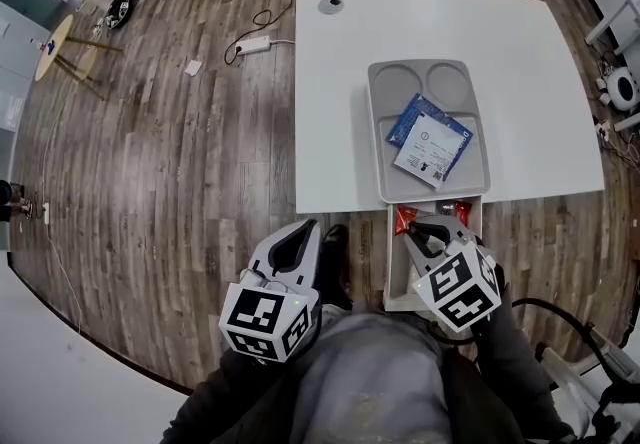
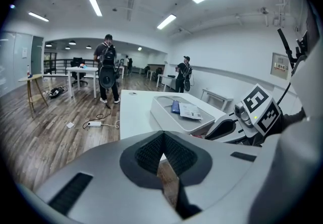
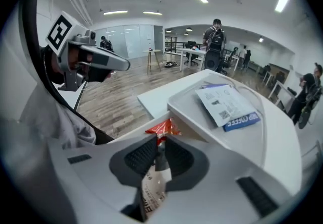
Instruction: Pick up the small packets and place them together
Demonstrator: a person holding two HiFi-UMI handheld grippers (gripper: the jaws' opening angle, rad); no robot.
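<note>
Red packet [image 3: 164, 127] between right gripper [image 3: 160, 141] jaws

Your right gripper [image 1: 425, 235] sits low in the narrow white box [image 1: 392, 277] just below the near edge of the table [image 1: 340, 112]. The box walls hem it in on both sides, and the raised rim of the tray [image 1: 376, 122] stands just beyond. Upward the way is open. A blue packet [image 1: 415, 117] and a white packet [image 1: 432, 154] cover the tray's wide section; its two round wells lie free. Left of the tray the table is bare. Your left gripper [image 1: 297, 237] hangs over open floor [image 1: 180, 182], well apart.
</note>
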